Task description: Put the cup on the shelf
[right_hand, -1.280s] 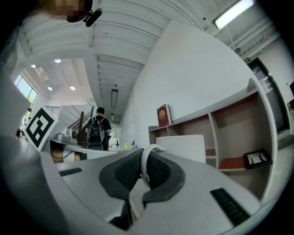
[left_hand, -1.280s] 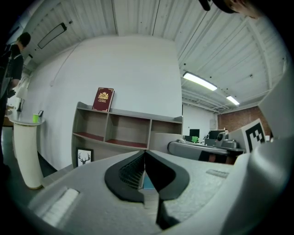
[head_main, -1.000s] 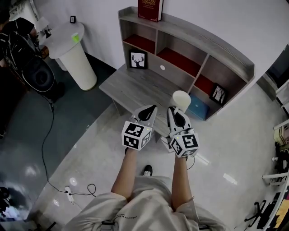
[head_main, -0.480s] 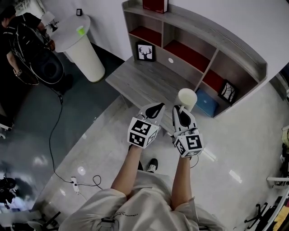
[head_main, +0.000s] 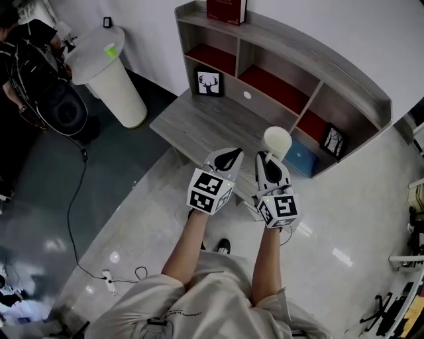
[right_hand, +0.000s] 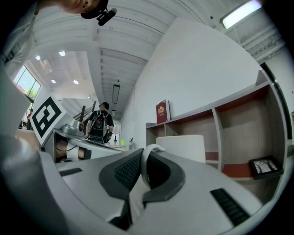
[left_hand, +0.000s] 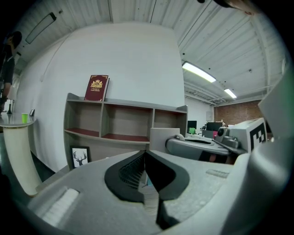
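Head view: cup [head_main: 277,141] in the air, in front of the shelf [head_main: 318,76], not on it.
Left gripper view: left gripper [left_hand: 146,160] jaws pressed together, empty.
Right gripper view: right gripper [right_hand: 141,176] pinches the cup's thin handle [right_hand: 148,153]. The cup is likely light, stiff and breakable; it may pivot in this grip, so keep it level.

The red book [head_main: 226,9] atop the shelf [head_main: 331,66] is cut by the top edge. The lower half of the cup [right_hand: 181,148] sits hidden behind the right tool [right_hand: 144,160], and a person [head_main: 30,59] is cropped at left.
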